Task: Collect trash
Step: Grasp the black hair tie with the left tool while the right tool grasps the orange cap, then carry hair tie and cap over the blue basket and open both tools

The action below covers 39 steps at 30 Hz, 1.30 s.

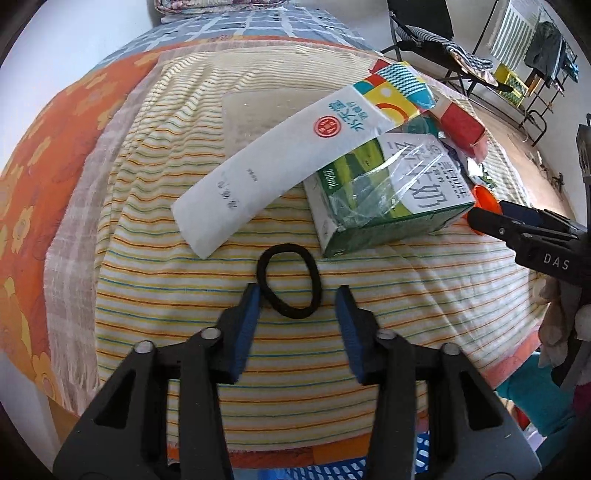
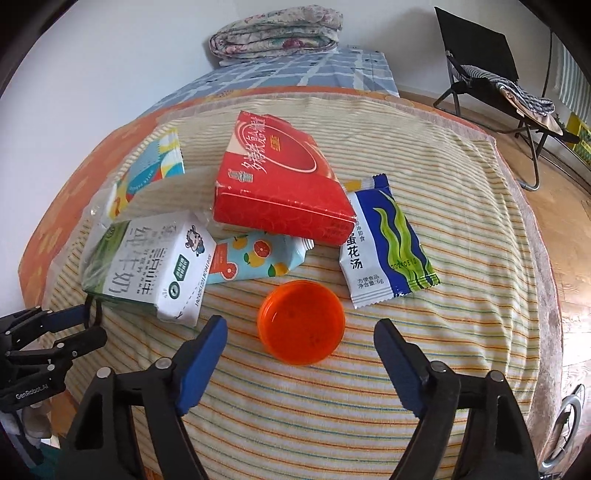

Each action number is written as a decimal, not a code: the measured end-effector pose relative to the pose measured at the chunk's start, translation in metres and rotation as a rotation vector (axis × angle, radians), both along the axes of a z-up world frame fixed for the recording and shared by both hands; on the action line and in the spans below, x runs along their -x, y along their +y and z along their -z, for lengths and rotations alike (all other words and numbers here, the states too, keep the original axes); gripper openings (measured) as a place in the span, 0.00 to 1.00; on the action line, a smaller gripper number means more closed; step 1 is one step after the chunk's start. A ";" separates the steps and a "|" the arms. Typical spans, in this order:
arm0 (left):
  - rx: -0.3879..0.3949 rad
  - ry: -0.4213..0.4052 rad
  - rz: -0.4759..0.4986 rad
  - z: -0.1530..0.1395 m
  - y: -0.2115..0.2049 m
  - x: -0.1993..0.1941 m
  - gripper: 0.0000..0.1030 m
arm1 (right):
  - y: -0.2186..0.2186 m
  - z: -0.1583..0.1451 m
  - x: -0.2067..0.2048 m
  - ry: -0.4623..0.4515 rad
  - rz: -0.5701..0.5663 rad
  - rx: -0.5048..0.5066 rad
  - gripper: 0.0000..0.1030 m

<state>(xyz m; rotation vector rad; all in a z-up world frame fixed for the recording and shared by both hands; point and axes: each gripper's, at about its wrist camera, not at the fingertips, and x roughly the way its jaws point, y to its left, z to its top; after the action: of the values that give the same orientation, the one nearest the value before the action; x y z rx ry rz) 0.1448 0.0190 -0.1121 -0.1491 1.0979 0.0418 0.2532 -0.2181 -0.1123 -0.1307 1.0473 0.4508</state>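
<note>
Trash lies on a striped towel on a bed. In the left wrist view my left gripper (image 1: 298, 295) is open, its blue fingertips either side of a black hair tie (image 1: 290, 282). Beyond lie a long white paper packet (image 1: 273, 166) and a green milk carton (image 1: 388, 192) wrapped in clear plastic. In the right wrist view my right gripper (image 2: 300, 326) is open around an orange plastic lid (image 2: 301, 321). Behind it lie the milk carton (image 2: 147, 266), a citrus-print packet (image 2: 255, 258), a red box (image 2: 280, 177) and a blue-and-white soup sachet (image 2: 384, 243).
The striped towel (image 2: 332, 406) covers an orange floral sheet (image 1: 40, 166). A folded quilt (image 2: 275, 31) sits at the bed's far end. A folding chair (image 2: 491, 77) stands on the wooden floor to the right. A blue basket (image 1: 332, 470) shows below the bed edge.
</note>
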 end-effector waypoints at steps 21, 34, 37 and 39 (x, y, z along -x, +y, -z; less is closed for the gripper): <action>0.025 -0.013 -0.022 -0.004 0.009 0.006 0.08 | -0.014 0.003 0.007 0.032 -0.012 -0.027 0.46; 0.064 -0.053 -0.022 -0.021 0.011 0.024 0.08 | -0.019 -0.034 0.042 -0.022 -0.051 -0.093 0.46; 0.067 -0.070 -0.009 -0.029 0.006 0.034 0.08 | -0.018 -0.045 0.054 -0.037 -0.074 -0.111 0.46; 0.065 -0.083 0.003 -0.035 0.002 0.041 0.08 | -0.015 -0.054 0.068 -0.066 -0.102 -0.107 0.46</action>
<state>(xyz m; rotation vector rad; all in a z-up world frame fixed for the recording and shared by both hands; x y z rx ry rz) 0.1036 0.0206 -0.0770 -0.2055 1.0172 -0.0031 0.1851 -0.2332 -0.0580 -0.1033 0.9524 0.5898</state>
